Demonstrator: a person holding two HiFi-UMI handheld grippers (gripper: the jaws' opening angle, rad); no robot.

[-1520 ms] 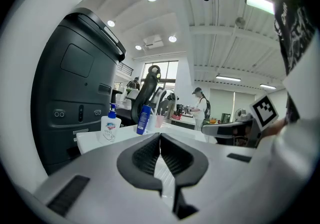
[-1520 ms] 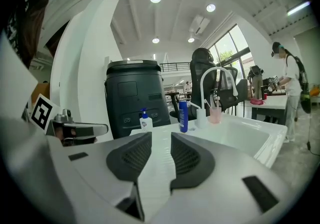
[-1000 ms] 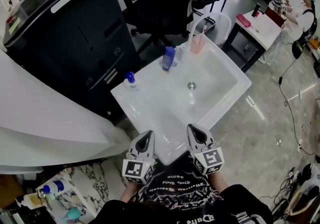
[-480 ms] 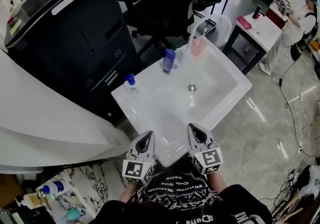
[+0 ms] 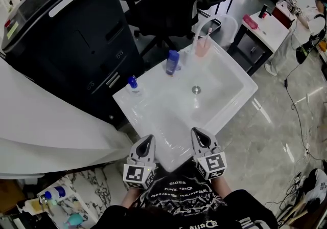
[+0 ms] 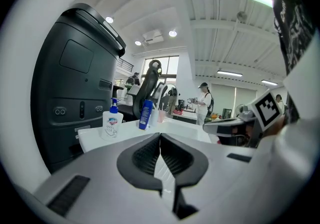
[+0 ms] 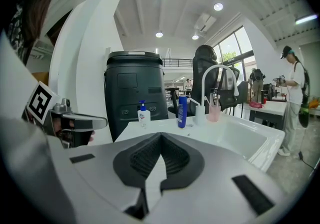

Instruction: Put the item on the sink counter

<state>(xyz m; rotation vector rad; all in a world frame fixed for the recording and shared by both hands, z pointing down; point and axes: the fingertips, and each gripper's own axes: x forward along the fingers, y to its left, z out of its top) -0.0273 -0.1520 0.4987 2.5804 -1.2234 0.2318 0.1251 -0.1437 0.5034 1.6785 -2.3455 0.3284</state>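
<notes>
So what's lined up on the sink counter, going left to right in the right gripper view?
Hand soap pump bottle → blue bottle → white cup → pink cup.

Ahead of the left gripper (image 5: 147,140) and right gripper (image 5: 198,133) lay the sink (image 5: 225,86), the soap pump bottle (image 5: 133,84) ahead-left on its counter, the shampoo bottle (image 5: 172,61) and cup (image 5: 202,45) farther beyond.

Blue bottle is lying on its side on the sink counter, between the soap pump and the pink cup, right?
Not lying: the blue bottle stands upright on the sink counter, between the soap pump and the pink cup, as the right gripper view shows.
</notes>
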